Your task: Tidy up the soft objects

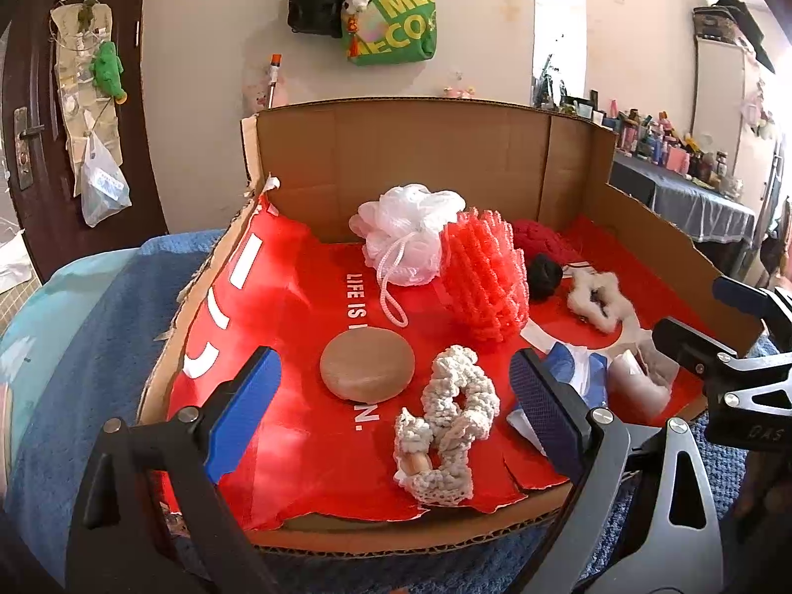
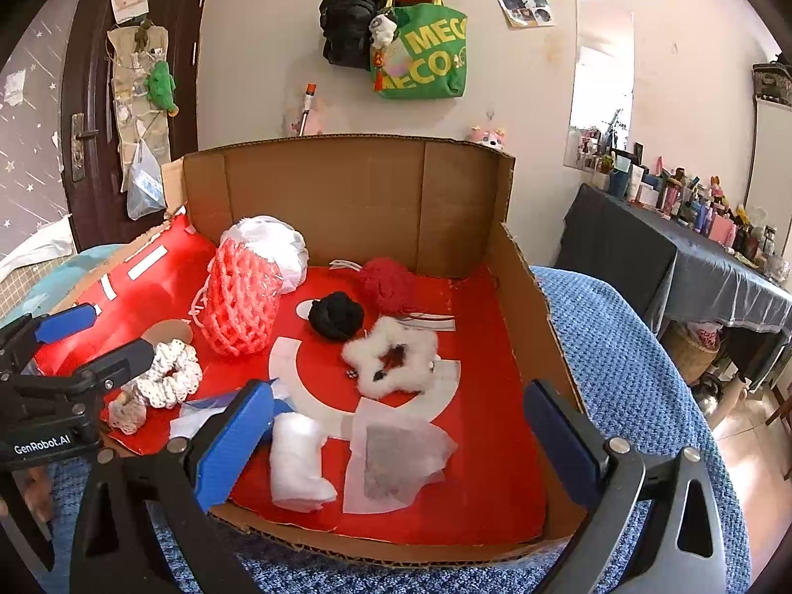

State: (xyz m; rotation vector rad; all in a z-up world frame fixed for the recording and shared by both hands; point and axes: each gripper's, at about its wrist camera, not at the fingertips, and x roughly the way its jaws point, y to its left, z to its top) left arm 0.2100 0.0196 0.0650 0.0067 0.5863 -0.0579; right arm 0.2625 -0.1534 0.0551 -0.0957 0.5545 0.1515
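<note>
A cardboard box [image 1: 420, 158] lined with red paper holds soft things. In the left wrist view: a white bath pouf [image 1: 406, 232], a coral mesh sponge [image 1: 487, 279], a tan round pad [image 1: 367, 370], a cream crochet scrunchie [image 1: 448, 416], a black ball [image 1: 544, 274]. My left gripper [image 1: 396, 411] is open and empty above the box's front, over the pad and scrunchie. In the right wrist view: a white fluffy star scrunchie [image 2: 391, 364], a white cotton roll [image 2: 297, 460], a grey sachet [image 2: 391, 465], red yarn [image 2: 388, 282]. My right gripper [image 2: 396, 450] is open and empty over the roll and sachet.
The box [image 2: 534, 307] sits on a blue towel [image 2: 628, 376]. A dark table [image 2: 693, 257] crowded with bottles stands to the right. A door [image 2: 89, 99] is at the left. Bags [image 2: 420, 54] hang on the wall behind.
</note>
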